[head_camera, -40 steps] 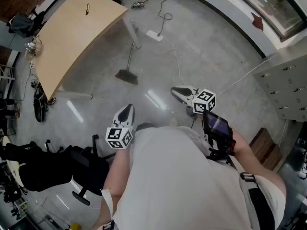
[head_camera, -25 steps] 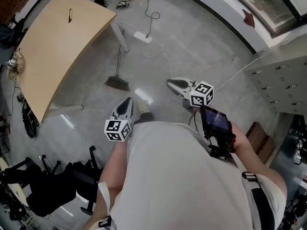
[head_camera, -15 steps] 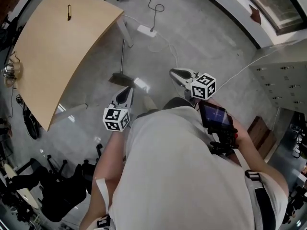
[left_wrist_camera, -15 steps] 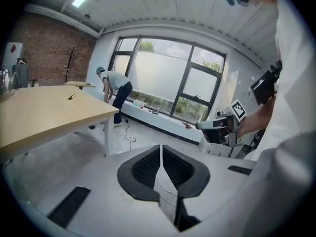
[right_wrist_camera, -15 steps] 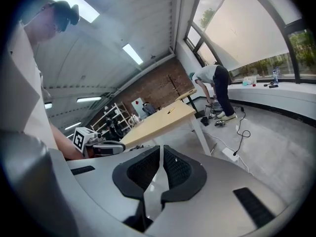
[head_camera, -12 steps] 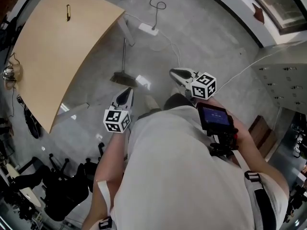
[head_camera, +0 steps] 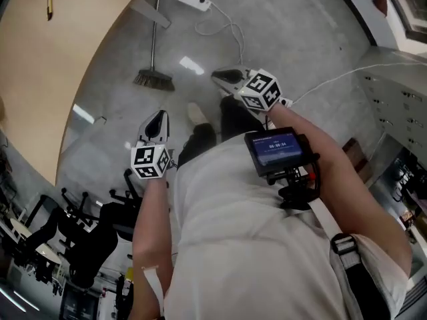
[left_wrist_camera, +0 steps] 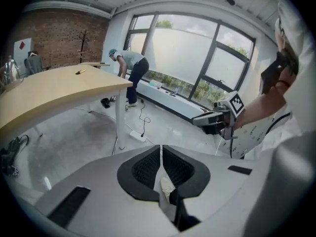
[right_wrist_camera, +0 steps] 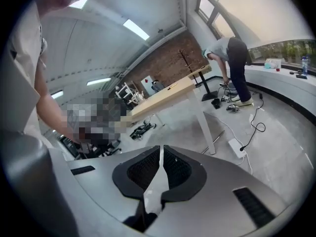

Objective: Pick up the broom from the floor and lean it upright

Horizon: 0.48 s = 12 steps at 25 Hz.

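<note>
The broom lies flat on the grey floor, its dark bristle head (head_camera: 153, 80) toward me and its thin handle (head_camera: 157, 19) running away beside the table leg. In the right gripper view a piece of the handle (right_wrist_camera: 217, 138) shows by that leg. My left gripper (head_camera: 158, 119) hangs short of the bristles, jaws shut and empty (left_wrist_camera: 161, 148). Off to the right of the bristle head, my right gripper (head_camera: 222, 77) also has its jaws shut with nothing between them (right_wrist_camera: 160, 149). Neither one touches the broom.
A curved wooden table (head_camera: 40, 59) stands left of the broom on a white leg (right_wrist_camera: 206, 125). A white power strip (head_camera: 195, 0) and cable (head_camera: 235, 32) lie beyond it. Grey cabinets (head_camera: 400, 92) stand at right, black chairs (head_camera: 87, 235) at lower left. A person (left_wrist_camera: 129, 68) bends by the windows.
I have stepped closer to the broom. Both grippers have moved forward and down toward it, still shut. The broom has not moved on the floor.
</note>
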### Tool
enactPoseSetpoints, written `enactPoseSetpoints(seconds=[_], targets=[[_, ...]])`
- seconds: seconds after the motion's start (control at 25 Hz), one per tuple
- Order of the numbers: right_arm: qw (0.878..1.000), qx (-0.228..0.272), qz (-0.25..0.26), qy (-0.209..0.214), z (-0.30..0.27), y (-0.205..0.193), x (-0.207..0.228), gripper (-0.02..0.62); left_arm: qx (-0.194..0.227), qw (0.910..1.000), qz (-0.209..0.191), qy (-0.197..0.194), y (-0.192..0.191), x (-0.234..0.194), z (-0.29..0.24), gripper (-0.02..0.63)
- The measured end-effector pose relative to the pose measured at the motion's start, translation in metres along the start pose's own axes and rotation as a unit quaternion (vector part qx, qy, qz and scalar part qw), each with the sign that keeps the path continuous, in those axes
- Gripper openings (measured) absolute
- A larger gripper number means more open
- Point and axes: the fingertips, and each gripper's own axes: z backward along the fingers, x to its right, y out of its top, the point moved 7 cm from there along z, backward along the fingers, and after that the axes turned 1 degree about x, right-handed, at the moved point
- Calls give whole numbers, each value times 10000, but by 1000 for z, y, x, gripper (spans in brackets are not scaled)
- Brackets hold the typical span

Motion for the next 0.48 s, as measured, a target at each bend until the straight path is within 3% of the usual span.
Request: enactPoseSetpoints(seconds=[0.16, 0.48], targets=[[9981, -360, 224, 444, -29, 7, 54, 32, -112, 9999, 3, 114, 11, -7, -61, 21], [9962, -587, 375, 532, -34, 18, 68, 32, 92, 9999, 126, 52, 11, -9, -105, 21]])
